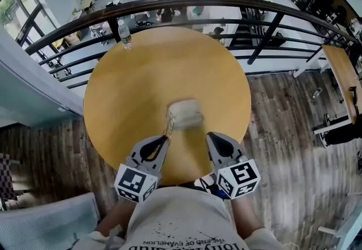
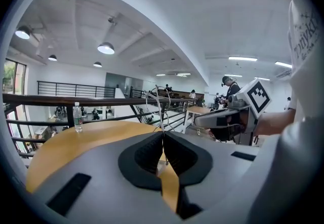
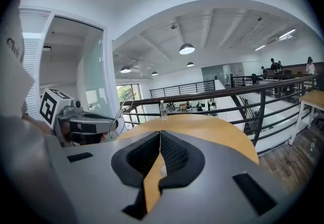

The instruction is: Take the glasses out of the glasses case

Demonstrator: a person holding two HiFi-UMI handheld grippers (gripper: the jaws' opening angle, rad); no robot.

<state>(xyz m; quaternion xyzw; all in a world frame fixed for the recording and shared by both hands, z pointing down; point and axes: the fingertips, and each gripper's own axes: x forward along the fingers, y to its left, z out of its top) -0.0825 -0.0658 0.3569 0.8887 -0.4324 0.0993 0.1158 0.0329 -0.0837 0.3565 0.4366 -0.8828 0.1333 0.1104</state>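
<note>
A pale, closed-looking glasses case [image 1: 185, 114] lies on the round wooden table [image 1: 130, 90], near its front edge and blurred in the head view. My left gripper [image 1: 164, 139] is shut on thin wire-framed glasses [image 1: 168, 126], held up just left of the case. In the left gripper view the wire frame [image 2: 161, 106] rises from between the closed jaws of that gripper [image 2: 163, 134]. My right gripper [image 1: 210, 135] hovers right of the case, shut with nothing between its jaws. The right gripper view shows its own tips [image 3: 160, 134] and the left gripper [image 3: 117, 125] with the glasses [image 3: 121, 106].
A clear water bottle [image 1: 125, 34] stands at the table's far left edge. A dark metal railing [image 1: 186, 3] curves just behind the table, with a drop to a lower floor beyond it. Another wooden table [image 1: 344, 76] stands to the right.
</note>
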